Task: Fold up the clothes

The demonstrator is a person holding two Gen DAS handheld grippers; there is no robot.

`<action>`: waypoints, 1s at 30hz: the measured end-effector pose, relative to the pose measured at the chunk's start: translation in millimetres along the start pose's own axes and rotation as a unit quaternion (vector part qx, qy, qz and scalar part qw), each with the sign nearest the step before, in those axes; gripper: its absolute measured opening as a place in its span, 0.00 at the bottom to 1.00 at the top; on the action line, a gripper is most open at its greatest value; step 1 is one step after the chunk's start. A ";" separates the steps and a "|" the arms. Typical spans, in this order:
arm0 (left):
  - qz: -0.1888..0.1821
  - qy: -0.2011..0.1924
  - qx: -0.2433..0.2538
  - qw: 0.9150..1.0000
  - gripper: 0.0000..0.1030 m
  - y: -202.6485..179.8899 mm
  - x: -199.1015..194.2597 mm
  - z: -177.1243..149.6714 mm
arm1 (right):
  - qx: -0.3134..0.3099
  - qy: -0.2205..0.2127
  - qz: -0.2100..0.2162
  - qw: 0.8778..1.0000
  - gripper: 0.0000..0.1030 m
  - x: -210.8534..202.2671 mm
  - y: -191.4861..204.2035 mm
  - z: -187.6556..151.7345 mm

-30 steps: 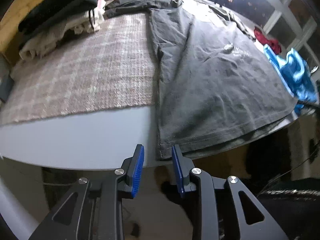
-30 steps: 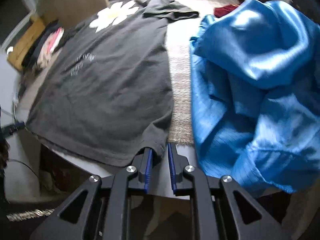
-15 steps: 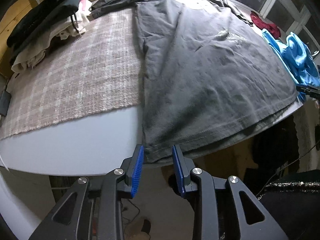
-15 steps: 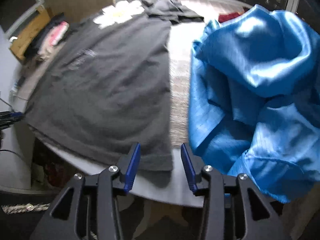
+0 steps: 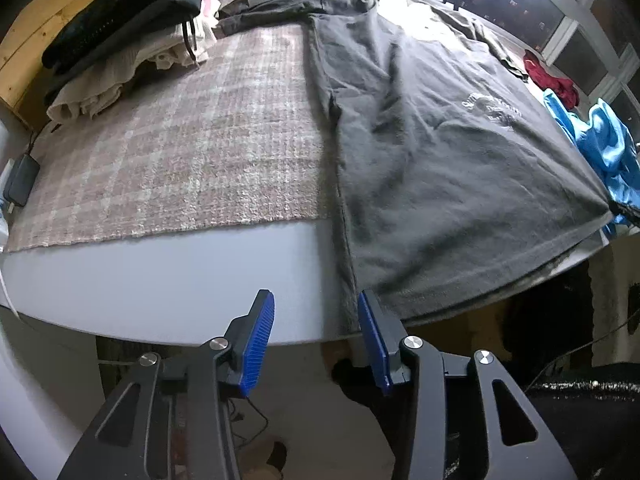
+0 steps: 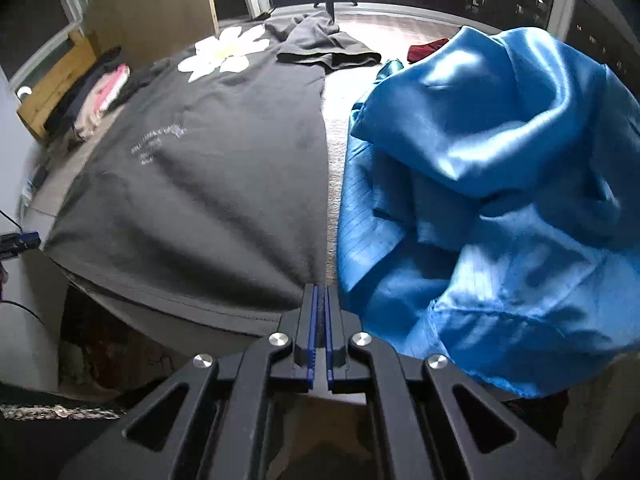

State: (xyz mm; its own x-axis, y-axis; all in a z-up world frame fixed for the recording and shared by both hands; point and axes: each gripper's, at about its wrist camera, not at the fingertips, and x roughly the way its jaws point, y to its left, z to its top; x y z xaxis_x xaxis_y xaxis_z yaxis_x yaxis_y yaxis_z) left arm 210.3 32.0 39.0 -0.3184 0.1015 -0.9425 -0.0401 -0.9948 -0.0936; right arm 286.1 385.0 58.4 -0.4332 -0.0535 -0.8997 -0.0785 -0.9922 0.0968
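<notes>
I am pinching the grey T-shirt [image 6: 208, 184] hem corner in the right gripper [image 6: 319, 300] at the table [image 5: 160, 280] edge; left gripper [image 5: 316, 320] gaping empty beside the other corner, needing a matching, even bite.

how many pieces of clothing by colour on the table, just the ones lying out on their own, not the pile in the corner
dark grey: 1, the t-shirt spread flat, its corner pinched in the shut right claw
blue: 1, the shiny garment bunched beside it
red: 1, the small crumpled garment at the far edge
total: 3
</notes>
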 end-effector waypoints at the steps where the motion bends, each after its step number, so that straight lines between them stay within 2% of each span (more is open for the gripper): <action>1: -0.006 0.002 -0.004 1.000 0.40 -0.9 3.2 -1.0 | -0.007 0.003 0.000 1.000 0.03 2.0 5.6 0.5; 4: -0.010 0.018 -0.001 1.000 0.40 -7.6 12.4 -3.5 | -0.009 0.013 0.000 1.000 0.03 7.3 12.0 1.0; 11: -0.011 0.021 -0.001 1.000 0.38 -14.9 20.4 -0.1 | 0.006 0.022 0.006 1.000 0.03 14.1 11.2 4.8; 12: -0.014 0.021 0.002 1.000 0.30 -16.7 20.3 1.5 | 0.006 0.023 0.006 1.000 0.03 15.4 12.1 5.5; 13: -0.019 0.020 0.009 1.000 0.07 -20.1 21.3 3.5 | 0.006 0.024 0.006 1.000 0.03 15.9 11.7 6.1; 14: -0.022 0.019 0.017 0.999 0.04 -24.2 21.8 5.0 | 0.005 0.024 0.007 1.000 0.03 15.5 10.0 6.0; 18: -0.022 0.018 0.048 0.998 0.04 -39.5 21.0 10.1 | 0.005 0.022 0.017 1.000 0.03 17.0 13.1 10.1; 23: -0.039 0.011 0.003 0.999 0.04 -18.7 -8.3 24.1 | 0.034 -0.002 0.033 0.999 0.03 -19.0 7.0 13.3; 25: -0.047 0.003 -0.013 0.999 0.04 -9.1 -18.2 32.3 | 0.061 -0.002 0.051 0.997 0.03 -16.1 -1.6 17.3; 26: -0.048 -0.003 -0.019 0.999 0.04 -4.4 -18.6 43.0 | 0.071 0.003 0.058 0.996 0.03 -5.0 -5.5 24.0; 28: -0.041 -0.026 -0.018 0.999 0.03 2.0 -15.2 89.9 | 0.091 0.008 0.074 0.993 0.03 16.1 -12.5 43.1; 30: -0.026 -0.082 0.006 0.996 0.03 -2.7 -57.3 149.9 | 0.102 -0.008 0.088 0.991 0.03 26.5 -16.5 88.1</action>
State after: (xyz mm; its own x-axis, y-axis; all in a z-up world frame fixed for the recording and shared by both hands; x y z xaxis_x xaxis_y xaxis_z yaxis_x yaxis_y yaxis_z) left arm 86.6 30.1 141.3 -0.4654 0.1538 -0.8716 -0.0708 -0.9881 -0.1366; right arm 196.8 409.9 70.5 -0.4698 -0.2213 -0.8546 -0.1792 -0.9240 0.3377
